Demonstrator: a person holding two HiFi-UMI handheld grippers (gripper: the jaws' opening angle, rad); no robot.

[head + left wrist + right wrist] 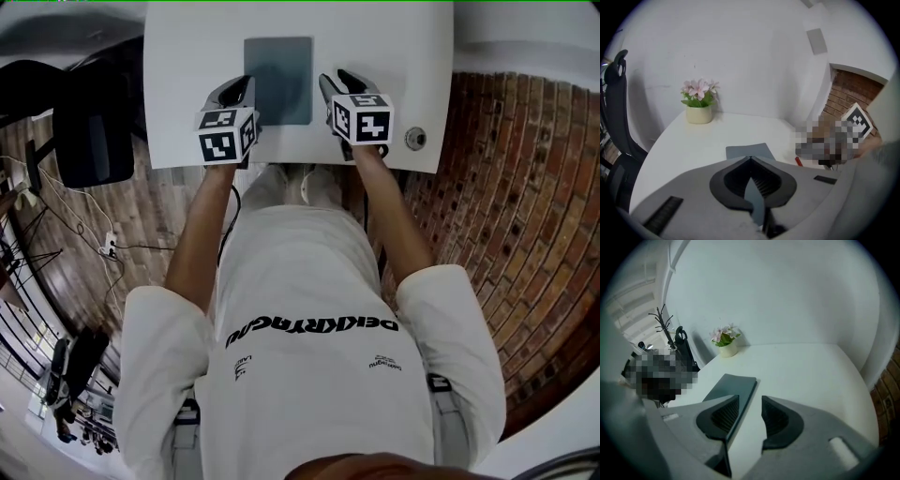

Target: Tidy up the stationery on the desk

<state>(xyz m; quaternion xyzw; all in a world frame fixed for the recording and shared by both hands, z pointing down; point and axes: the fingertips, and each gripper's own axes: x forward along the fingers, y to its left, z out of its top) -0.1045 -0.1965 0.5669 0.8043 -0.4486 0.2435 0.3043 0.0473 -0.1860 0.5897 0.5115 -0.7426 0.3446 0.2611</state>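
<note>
The grey pad (278, 75) sits in the top middle of the white desk (187, 75), between the two grippers. The left gripper (246, 86) is at the pad's lower left corner. Its jaws are shut tight, and a thin grey strip of the pad is pinched between them. The right gripper (337, 80) is by the pad's lower right corner. Its jaws are wide apart, and the pad's edge runs between them without being squeezed. A flower pot (699, 112) stands at the far end of the desk.

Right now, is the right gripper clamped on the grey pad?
No: the right gripper shows its jaws clearly apart in its own view, with neither one pressing on the grey pad.
</note>
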